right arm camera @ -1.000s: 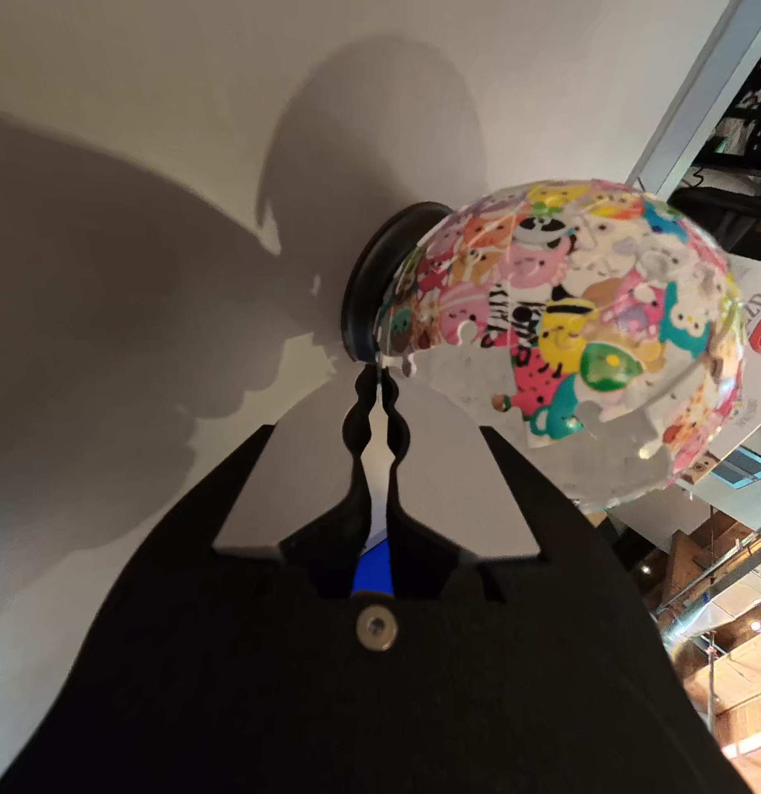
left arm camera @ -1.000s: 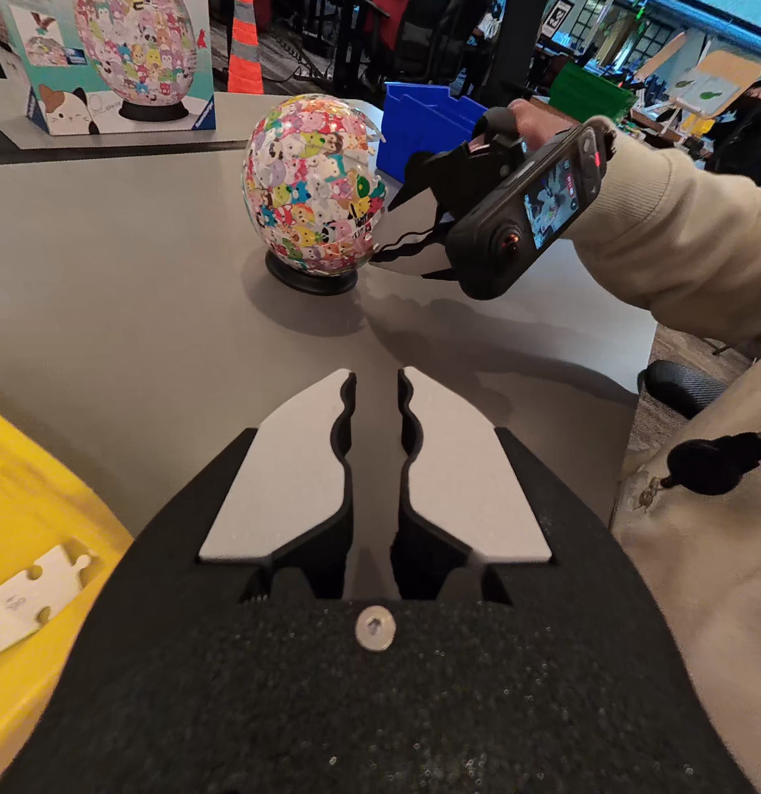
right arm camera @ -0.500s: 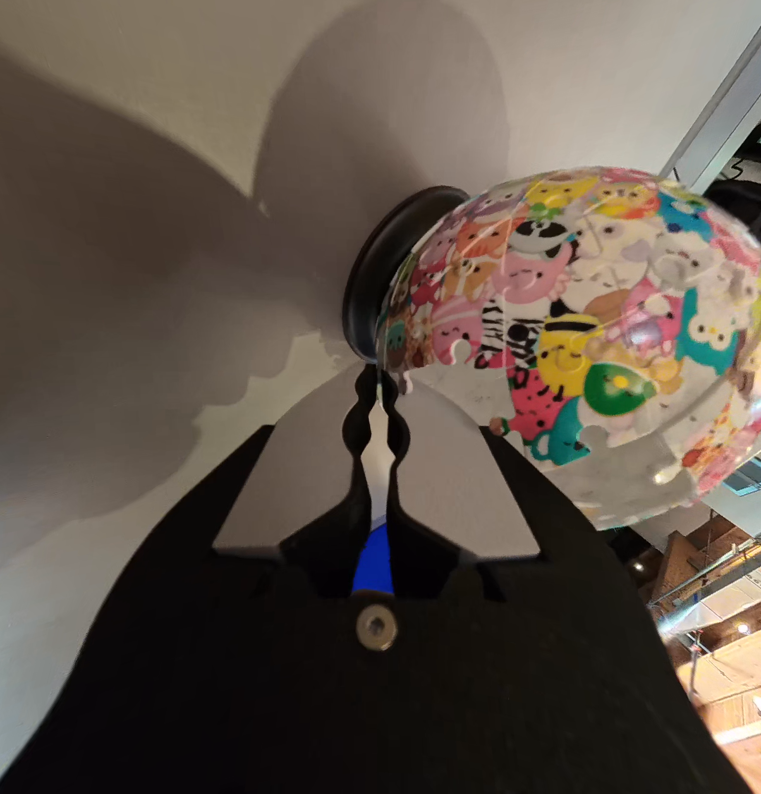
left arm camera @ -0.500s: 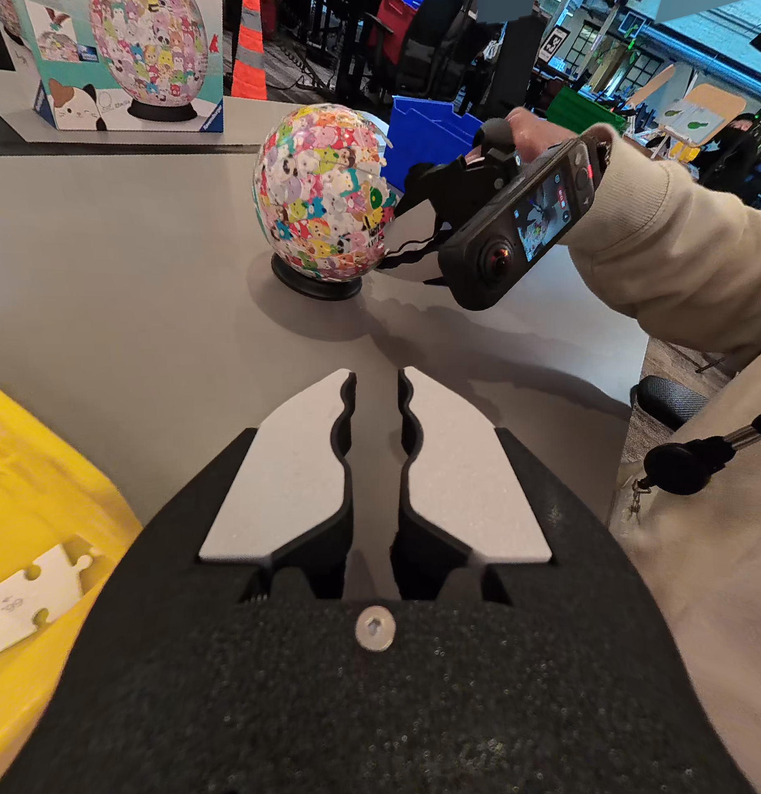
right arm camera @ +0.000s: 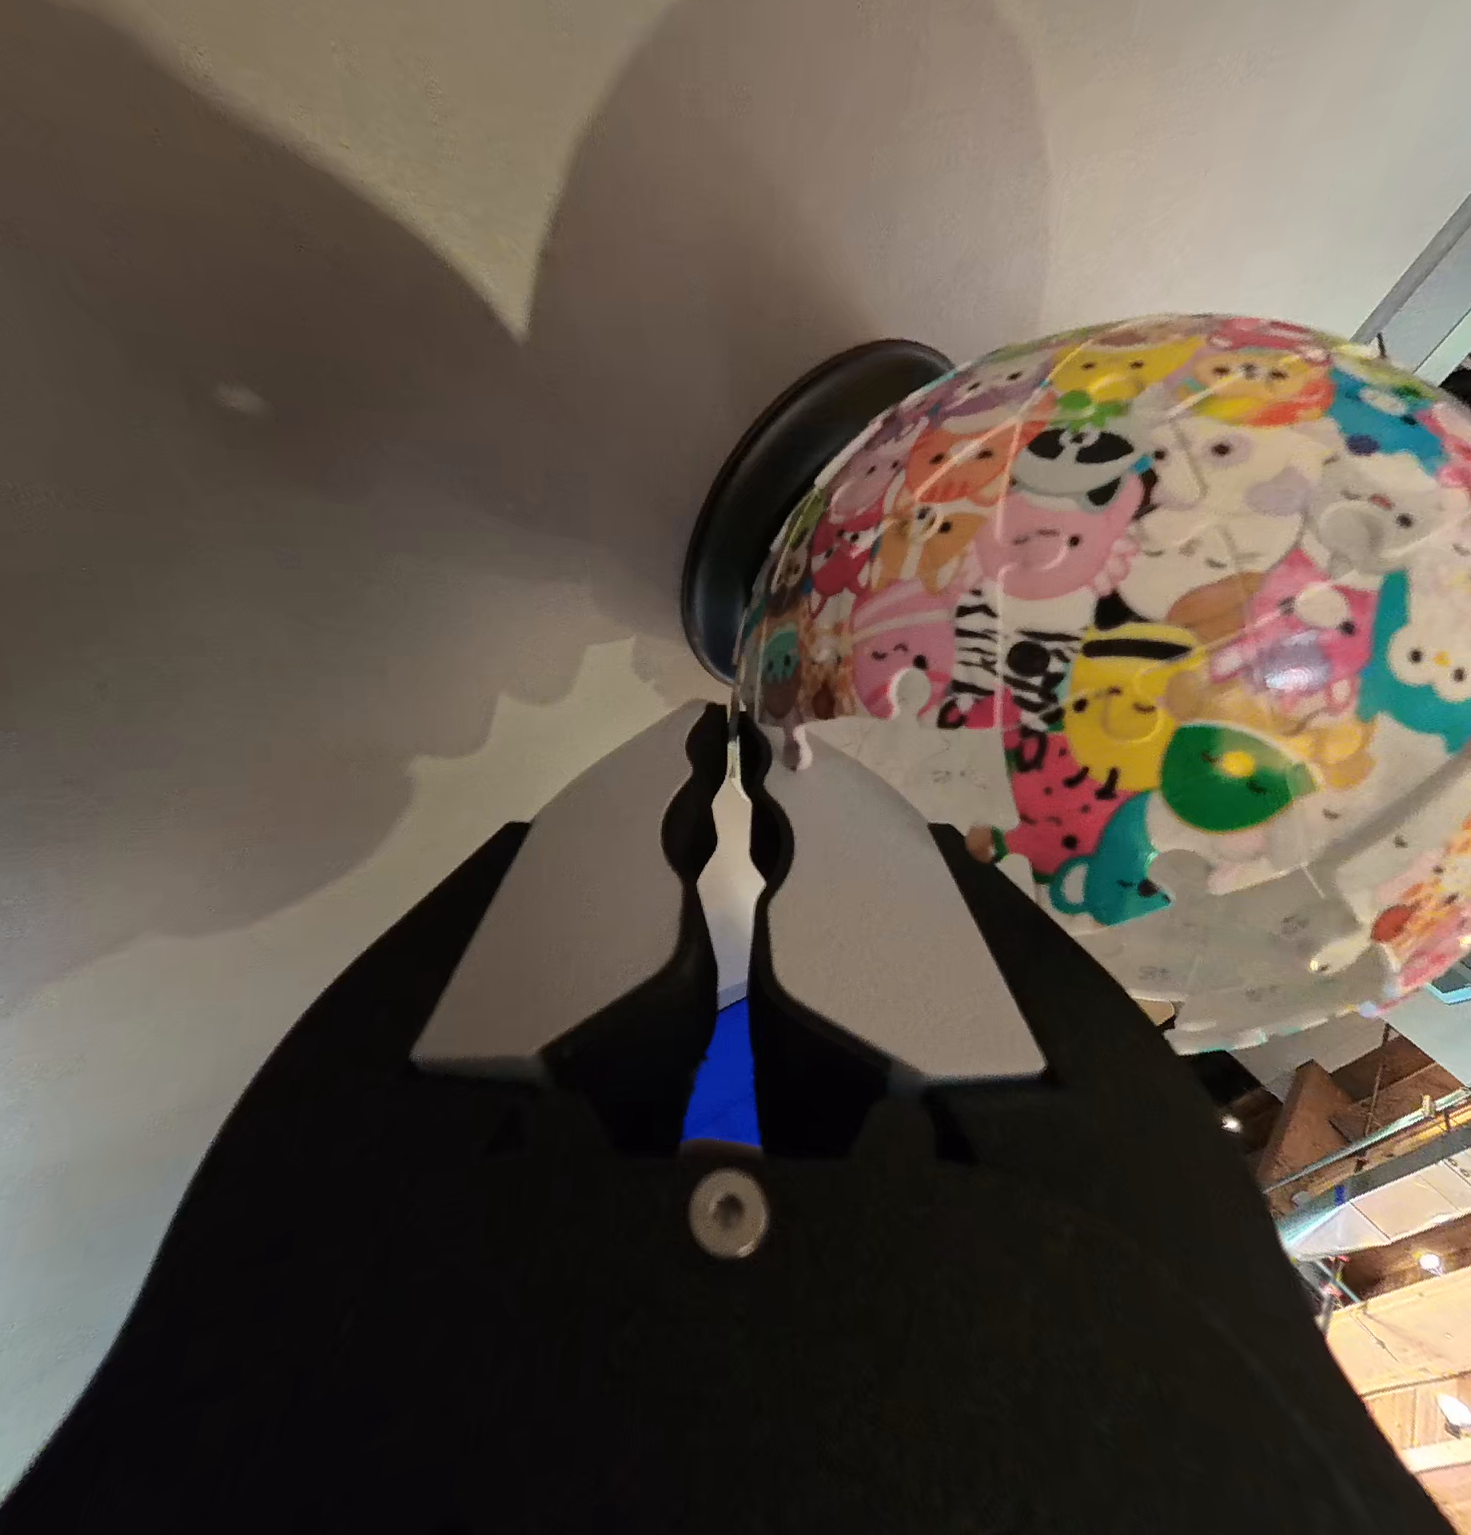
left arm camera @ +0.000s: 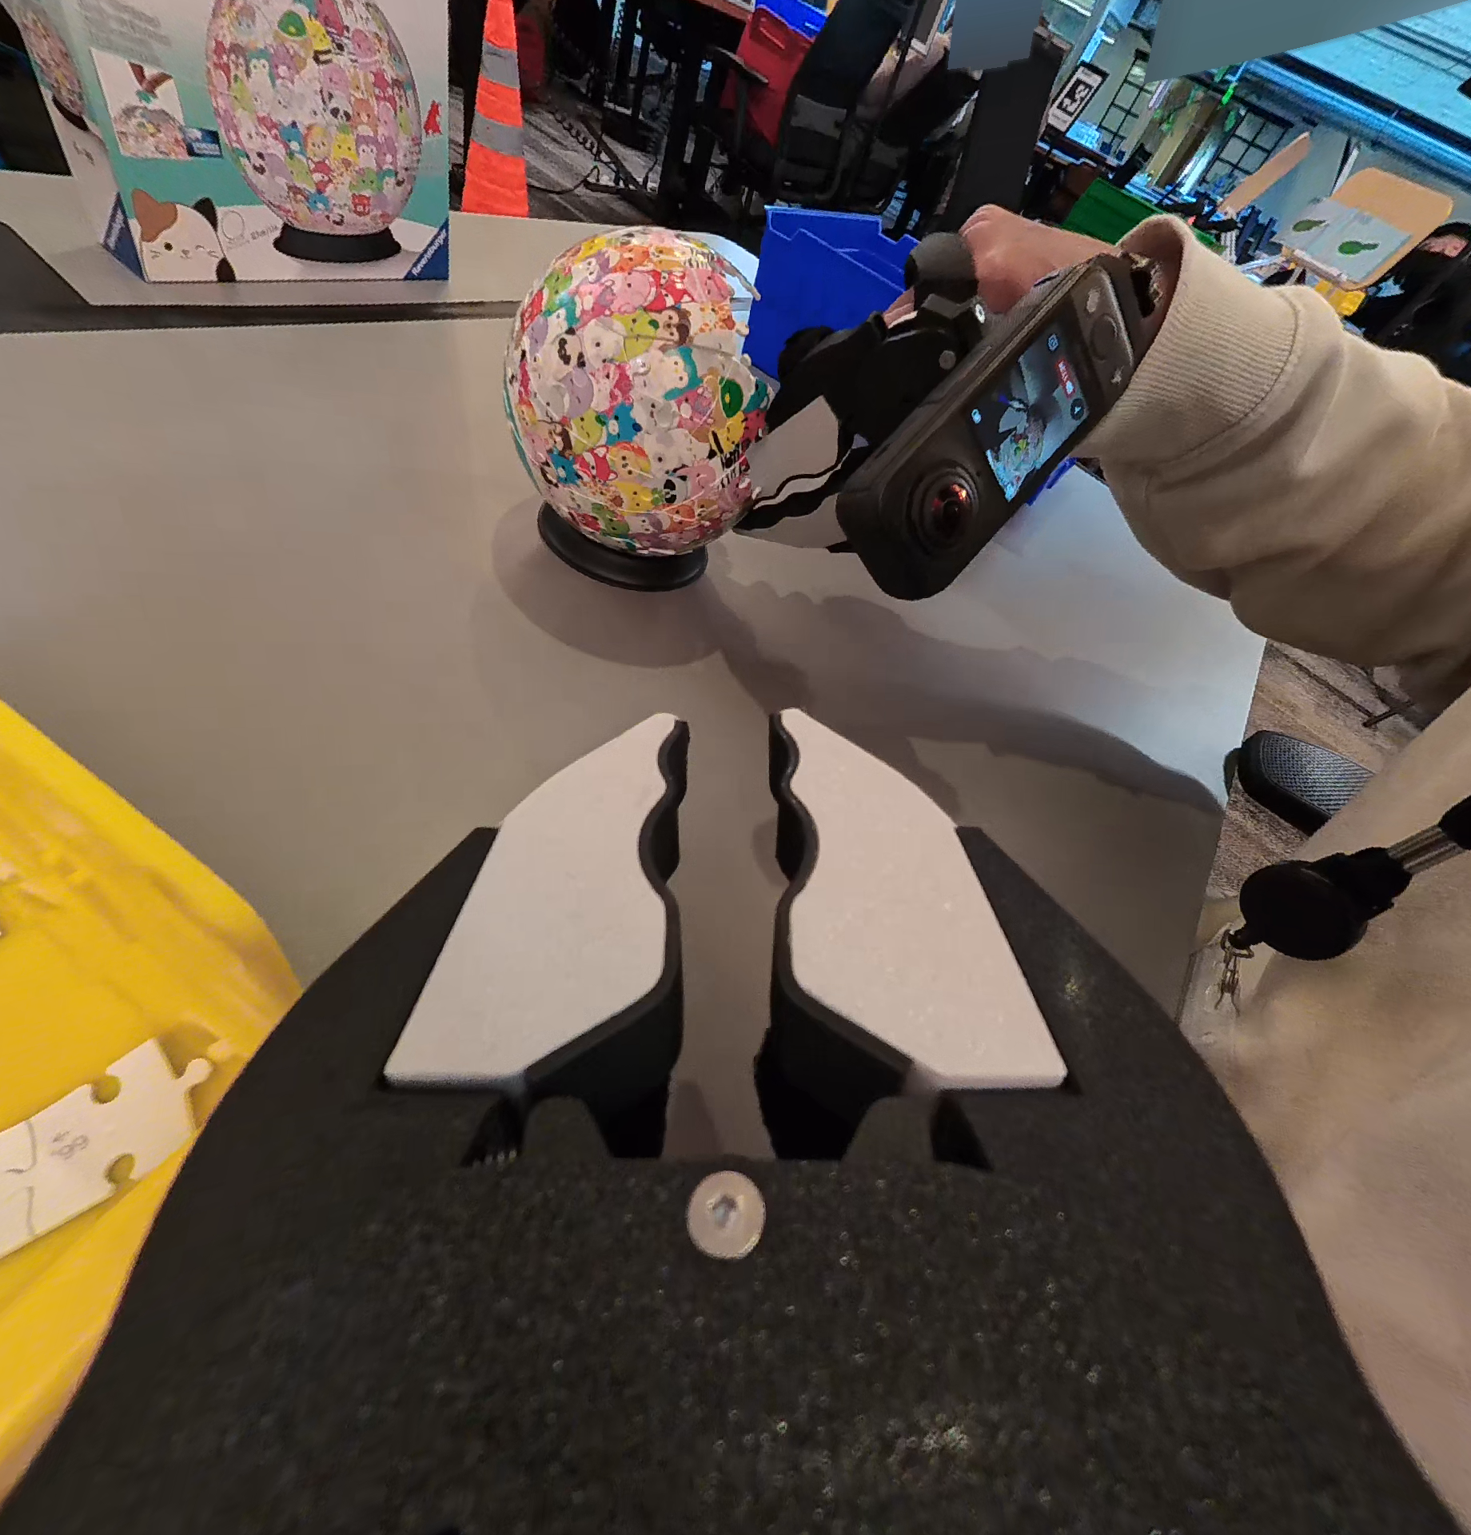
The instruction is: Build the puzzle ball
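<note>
The colourful puzzle ball (left arm camera: 632, 390) stands on its black stand (left arm camera: 624, 565) on the grey table (left arm camera: 217, 540). It has a gap on the side facing the right gripper (left arm camera: 745, 523), where the pale inner surface shows. In the right wrist view the right gripper (right arm camera: 728, 723) is shut on the thin edge of a puzzle piece (right arm camera: 730, 752) at the lower rim of the ball (right arm camera: 1131, 623), next to the stand (right arm camera: 765, 515). My left gripper (left arm camera: 728, 731) is open and empty, low over the table, well in front of the ball.
A yellow bin (left arm camera: 76, 955) at the left holds loose white-backed pieces (left arm camera: 76, 1138). The puzzle's box (left arm camera: 275, 141) stands at the back left, with an orange cone (left arm camera: 495, 108) behind it. A blue bin (left arm camera: 823, 274) is behind the ball. A person's sleeve (left arm camera: 1255, 465) reaches in from the right. The left gripper's tips are roughly 25 centimeters from the right gripper's.
The right gripper stays pinched at the ball's lower edge and has closed in a little on the ball. The left gripper has shifted slightly, still open and empty.
</note>
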The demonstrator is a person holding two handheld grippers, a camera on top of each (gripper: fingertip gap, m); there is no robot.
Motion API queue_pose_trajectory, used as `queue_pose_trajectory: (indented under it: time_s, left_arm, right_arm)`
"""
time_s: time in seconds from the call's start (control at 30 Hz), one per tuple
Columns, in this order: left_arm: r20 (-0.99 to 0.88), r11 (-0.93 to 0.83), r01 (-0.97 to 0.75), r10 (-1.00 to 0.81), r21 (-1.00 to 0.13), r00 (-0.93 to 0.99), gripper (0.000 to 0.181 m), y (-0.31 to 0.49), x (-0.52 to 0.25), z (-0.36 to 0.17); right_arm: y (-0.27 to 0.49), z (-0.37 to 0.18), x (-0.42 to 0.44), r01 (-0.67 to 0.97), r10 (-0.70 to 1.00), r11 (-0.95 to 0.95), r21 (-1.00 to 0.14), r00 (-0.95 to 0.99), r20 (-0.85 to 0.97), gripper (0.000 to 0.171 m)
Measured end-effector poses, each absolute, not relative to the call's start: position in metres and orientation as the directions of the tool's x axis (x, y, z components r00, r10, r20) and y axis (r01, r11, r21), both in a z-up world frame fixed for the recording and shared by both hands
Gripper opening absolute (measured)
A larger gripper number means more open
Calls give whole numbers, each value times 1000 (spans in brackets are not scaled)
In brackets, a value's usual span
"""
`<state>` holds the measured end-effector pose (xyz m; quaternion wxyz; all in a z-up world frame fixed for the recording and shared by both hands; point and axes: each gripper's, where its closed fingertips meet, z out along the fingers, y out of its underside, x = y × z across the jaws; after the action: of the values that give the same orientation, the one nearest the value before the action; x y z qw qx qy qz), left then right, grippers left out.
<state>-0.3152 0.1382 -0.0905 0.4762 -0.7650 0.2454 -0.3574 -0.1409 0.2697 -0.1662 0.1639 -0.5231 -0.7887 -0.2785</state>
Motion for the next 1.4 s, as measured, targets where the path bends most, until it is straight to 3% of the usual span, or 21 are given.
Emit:
queue_pose_trajectory:
  time_s: [0.4,0.93,1.4]
  left_arm:
    - [308,-421,-34,-714,-907,629,18,138,-317,-89]
    - [309,-409,-13,-711,-913,631,17,137,-320,-83]
    - [313,-407,-5,-711,-914,629,17,136,-322,-81]
  right_arm:
    - [269,-163,-140,903,714,310,296,-427,555,3]
    - [264,-163,-143,940,777,261,219,-339,530,2]
    - [263,-168,-140,936,813,248,251,-342,472,3]
